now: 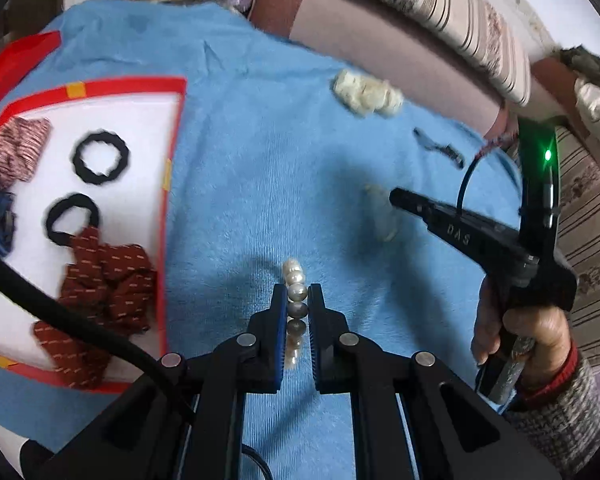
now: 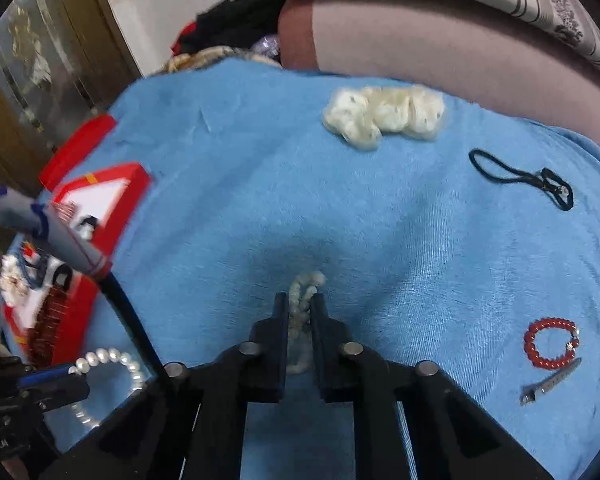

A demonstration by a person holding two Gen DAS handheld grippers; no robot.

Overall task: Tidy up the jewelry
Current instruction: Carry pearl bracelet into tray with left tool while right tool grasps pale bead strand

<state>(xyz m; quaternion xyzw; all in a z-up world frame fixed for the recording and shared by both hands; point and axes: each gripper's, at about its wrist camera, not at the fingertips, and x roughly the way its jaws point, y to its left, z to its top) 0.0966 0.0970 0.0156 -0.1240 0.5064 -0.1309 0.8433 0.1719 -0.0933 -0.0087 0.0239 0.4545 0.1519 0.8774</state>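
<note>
Over the blue cloth (image 1: 260,140) | my left claw (image 1: 298,304) clamps a pearl bracelet (image 1: 296,292); right claw (image 2: 300,308) pinches a pale bead strand (image 2: 306,284) | carry both high, release inside the red-rimmed tray (image 1: 132,84), clear of the scrunchies (image 1: 108,280)

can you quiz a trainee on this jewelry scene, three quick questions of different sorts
1. True or false: the left hand-held gripper is shut on a pearl bracelet.
2. What colour is the bead bracelet lying beside the metal hair clip?
A. green B. red C. yellow
3. Fill in: the two black hair ties lie inside the ___-rimmed tray.

Key: 1 true; 2 B; 3 red
</note>
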